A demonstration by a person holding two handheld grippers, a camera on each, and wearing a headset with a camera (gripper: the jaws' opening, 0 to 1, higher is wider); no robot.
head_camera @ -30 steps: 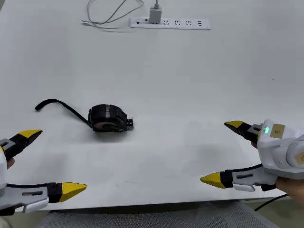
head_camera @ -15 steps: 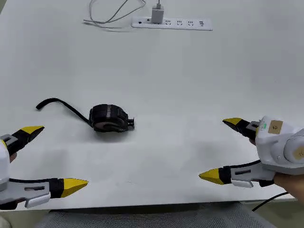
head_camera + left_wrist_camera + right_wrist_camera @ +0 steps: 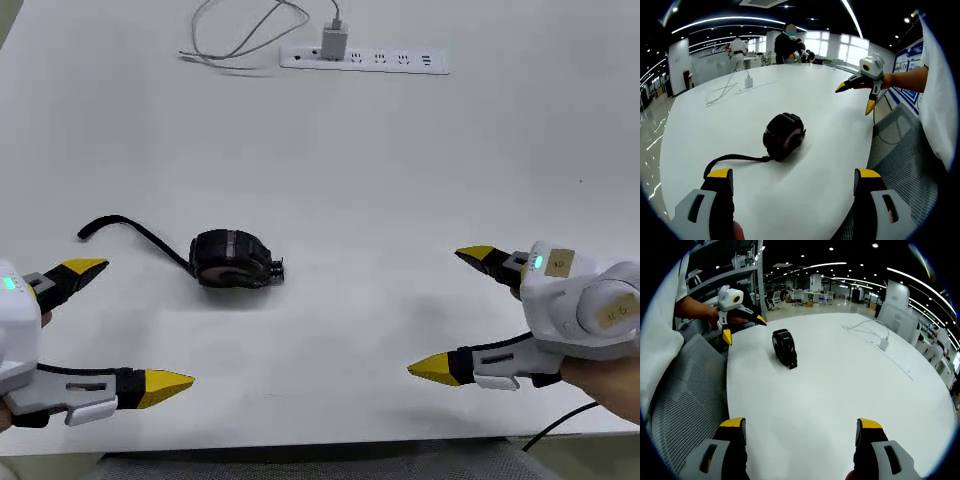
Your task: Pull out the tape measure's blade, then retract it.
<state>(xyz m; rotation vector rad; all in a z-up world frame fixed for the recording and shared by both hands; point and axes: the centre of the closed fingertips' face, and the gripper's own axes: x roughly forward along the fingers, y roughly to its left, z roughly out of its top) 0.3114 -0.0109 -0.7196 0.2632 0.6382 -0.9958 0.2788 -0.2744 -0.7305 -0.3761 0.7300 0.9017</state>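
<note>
Black round tape measure lies on its side on the white tabletop, left of centre. It is nearer the left gripper than the right and touches neither. Its black wrist strap trails left and away across the table, ending in a curl. A small tab sits at the case's right end; too small to tell more.

Left gripper, white with yellow-tipped black jaws, hovers at the near left edge. Jaws are spread wide with nothing between them. In the left gripper view the tape measure sits ahead, between the jaw lines.

Right gripper, same build, hovers at the near right, well apart from the tape measure. Jaws are wide apart too and hold nothing.

White power strip sits at the far edge with a white charger plugged in. A white cable is looped beside it. Grey mesh chair seat is below the table edge.
</note>
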